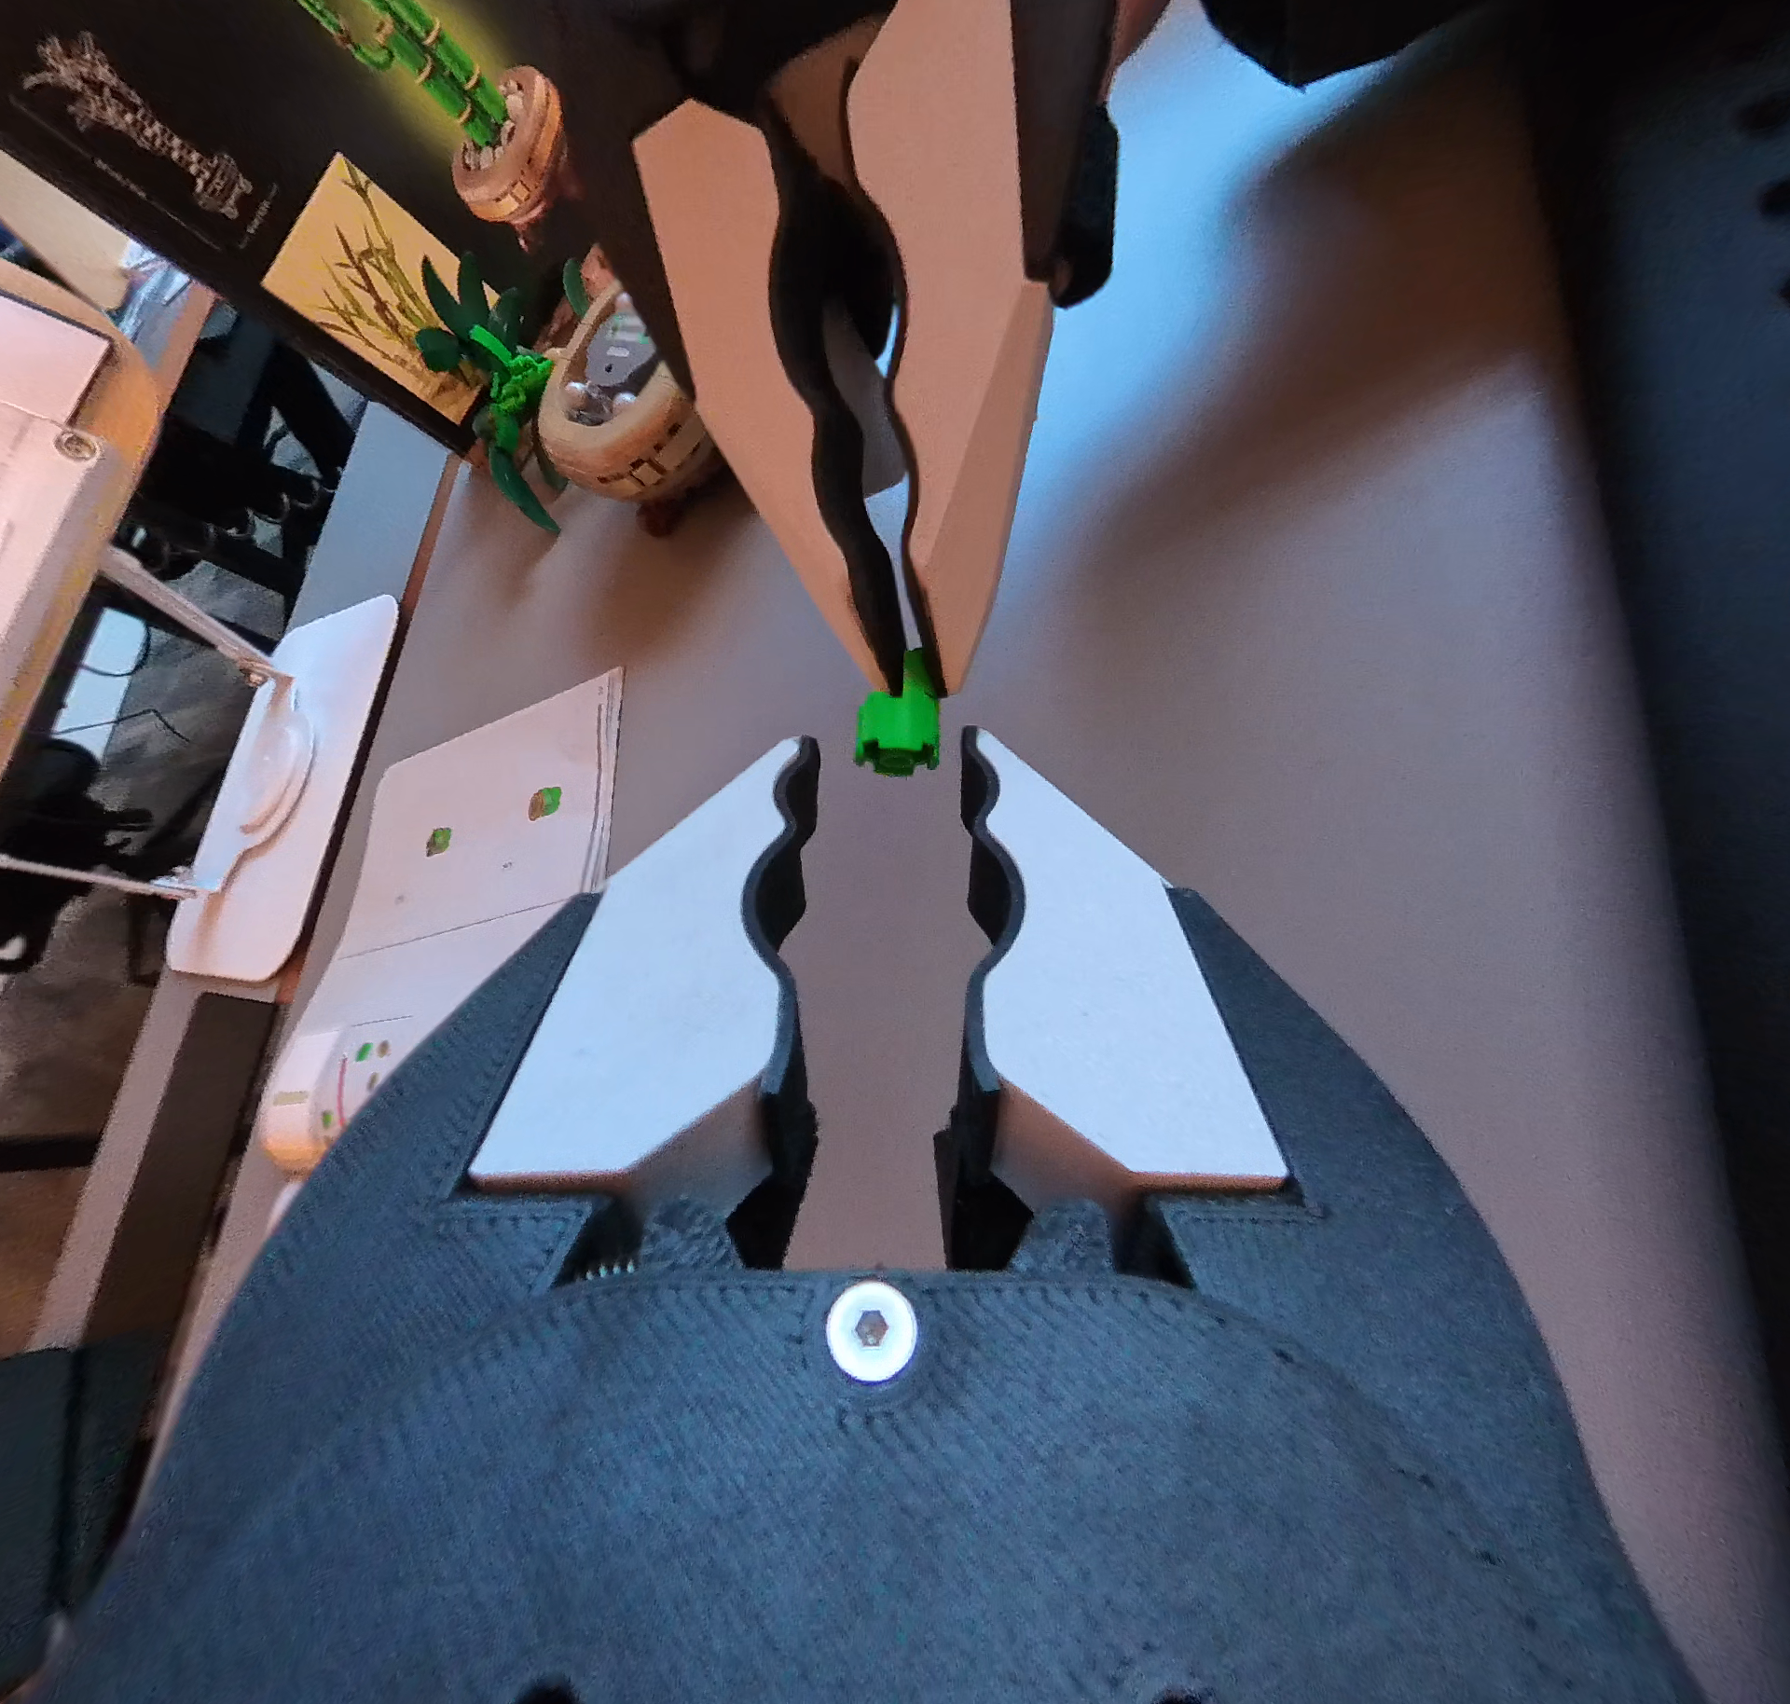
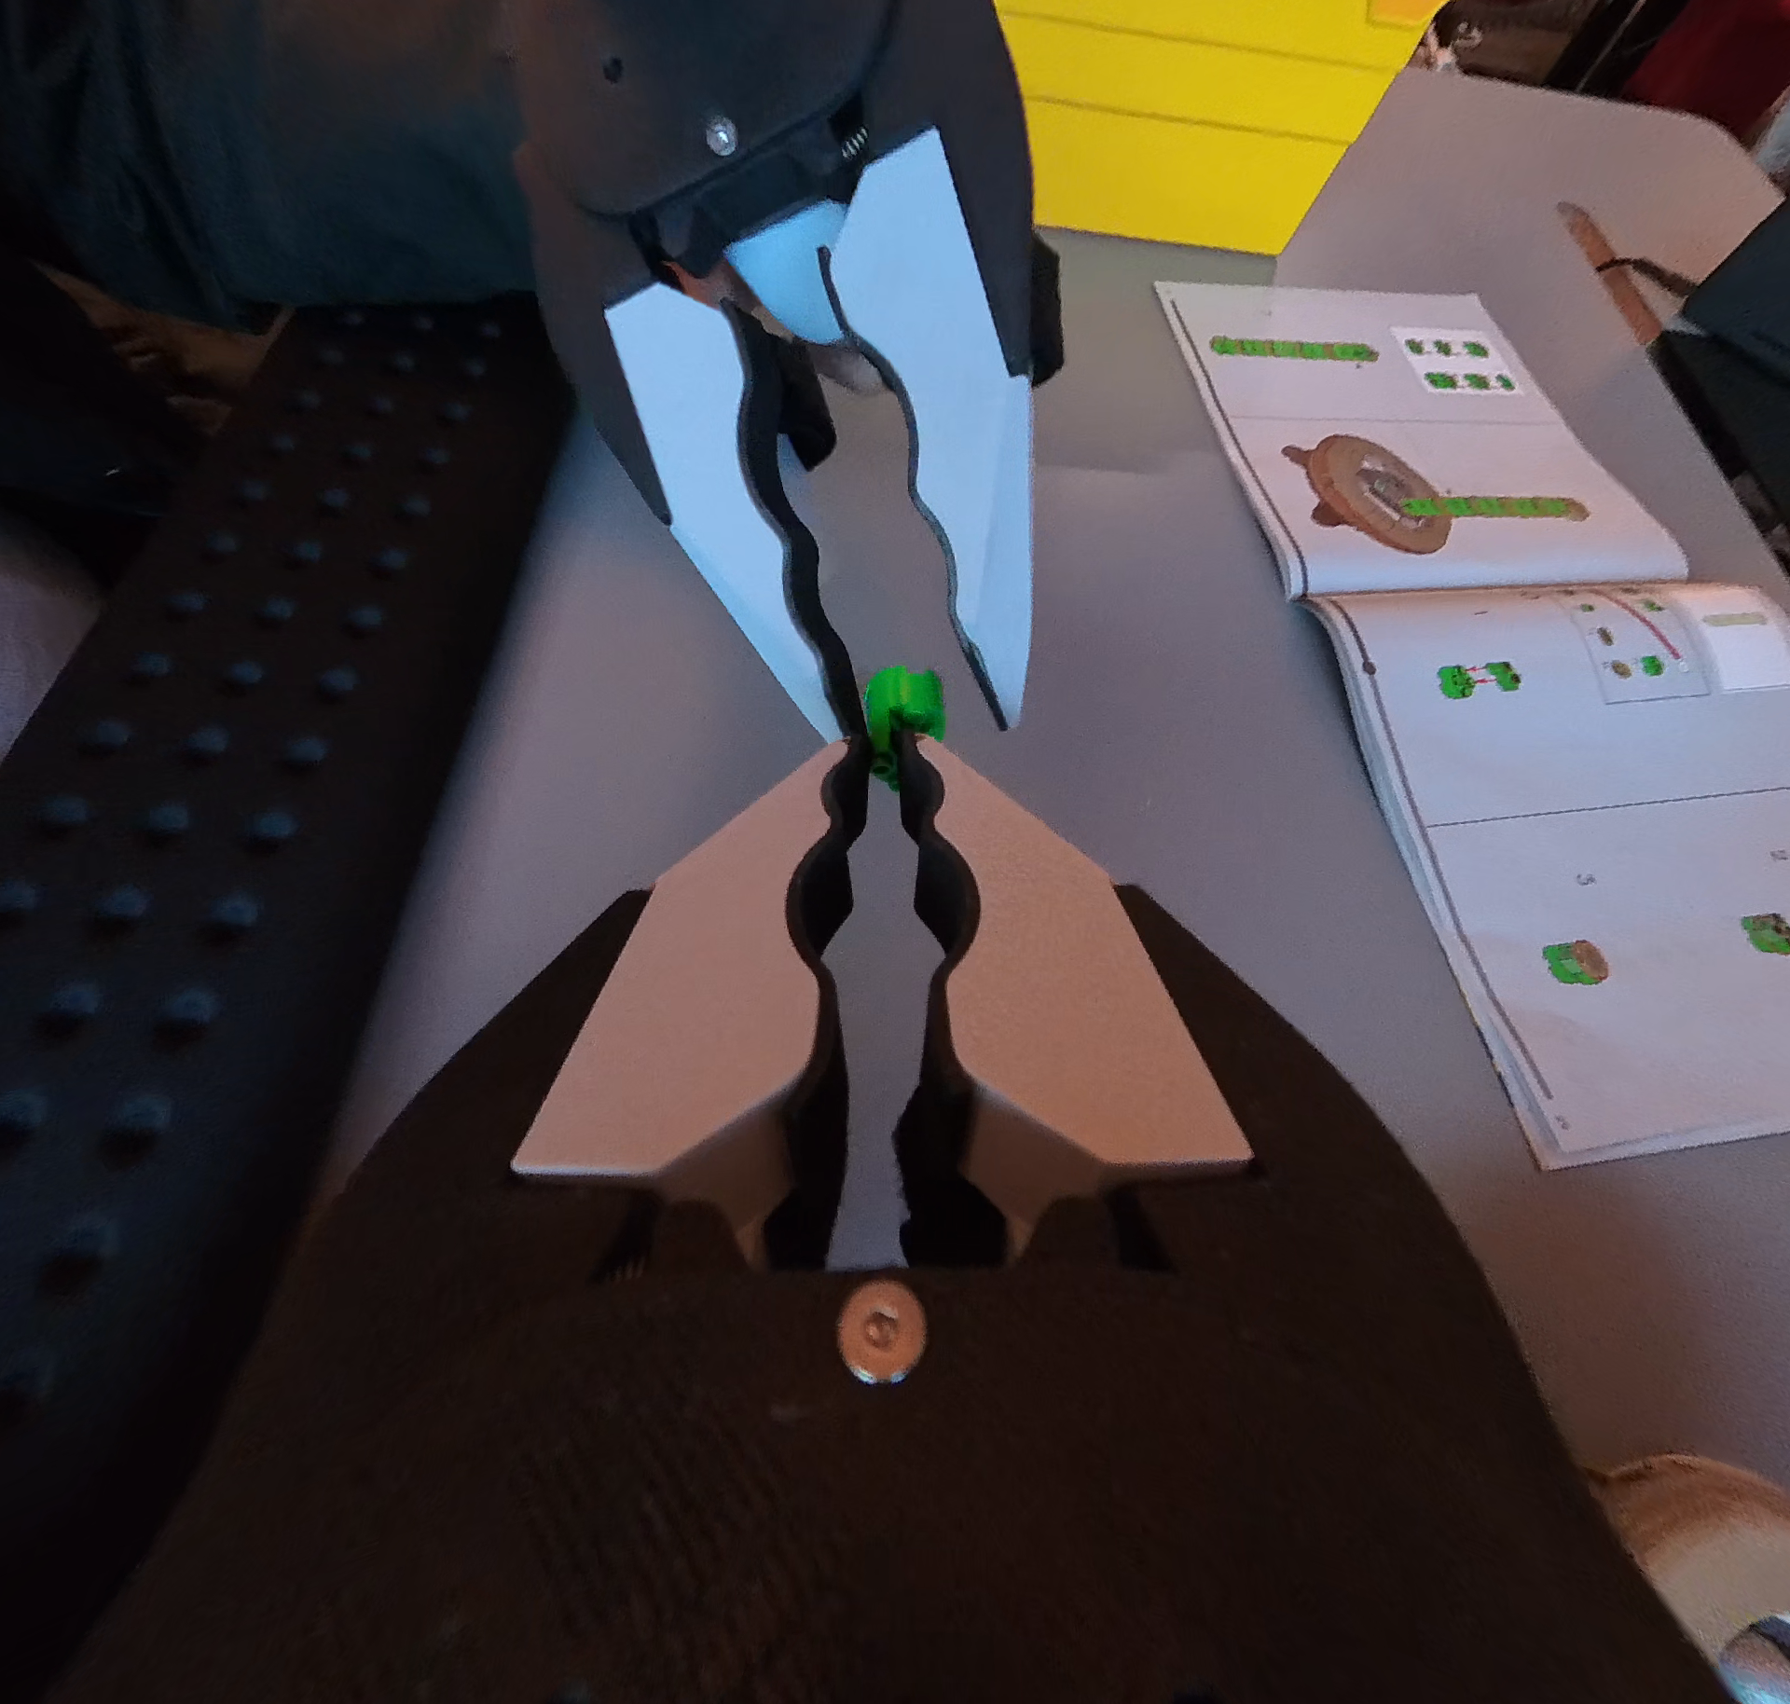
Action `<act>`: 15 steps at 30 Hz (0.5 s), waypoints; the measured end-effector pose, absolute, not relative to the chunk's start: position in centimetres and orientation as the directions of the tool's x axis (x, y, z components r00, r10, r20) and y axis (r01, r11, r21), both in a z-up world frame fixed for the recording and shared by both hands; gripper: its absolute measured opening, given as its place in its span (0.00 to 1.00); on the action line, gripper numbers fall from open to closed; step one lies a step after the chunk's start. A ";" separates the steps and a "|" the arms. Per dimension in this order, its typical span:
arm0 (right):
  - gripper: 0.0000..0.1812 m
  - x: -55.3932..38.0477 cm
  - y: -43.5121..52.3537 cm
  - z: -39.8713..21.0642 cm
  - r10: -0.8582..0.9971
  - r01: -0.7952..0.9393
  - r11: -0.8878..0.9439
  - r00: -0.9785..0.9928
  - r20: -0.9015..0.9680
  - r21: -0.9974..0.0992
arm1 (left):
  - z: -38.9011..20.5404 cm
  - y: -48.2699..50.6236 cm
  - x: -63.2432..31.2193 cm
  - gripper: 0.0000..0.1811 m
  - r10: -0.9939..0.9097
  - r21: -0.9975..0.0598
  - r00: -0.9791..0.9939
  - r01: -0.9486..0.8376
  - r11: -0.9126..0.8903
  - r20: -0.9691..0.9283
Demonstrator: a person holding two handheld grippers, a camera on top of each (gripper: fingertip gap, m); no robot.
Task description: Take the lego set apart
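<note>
Right gripper [image 2: 879,766]: tips clamped on green lego piece [image 2: 901,710], frame centre; left gripper [image 1: 889,749]: fingers apart, flanking the piece; booklet [image 2: 1550,689], right.

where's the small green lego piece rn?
The small bright-green plastic lego piece is off the grey table, pinched at the tips of the right tongs, with the open left tongs facing it, not gripping.
</note>
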State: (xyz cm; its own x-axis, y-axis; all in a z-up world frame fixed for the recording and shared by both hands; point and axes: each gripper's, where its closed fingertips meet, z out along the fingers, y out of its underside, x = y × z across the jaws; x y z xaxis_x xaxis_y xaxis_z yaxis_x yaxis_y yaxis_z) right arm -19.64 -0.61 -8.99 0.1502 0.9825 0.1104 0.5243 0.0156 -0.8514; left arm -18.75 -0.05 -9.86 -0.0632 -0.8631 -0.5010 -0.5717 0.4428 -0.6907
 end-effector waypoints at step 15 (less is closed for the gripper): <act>0.03 -19.4 -1.0 -8.6 0.991 0.509 -0.046 0.133 0.026 -0.859 | -9.2 -0.6 -18.6 0.08 -0.824 -0.643 -0.108 -0.572 0.509 -0.556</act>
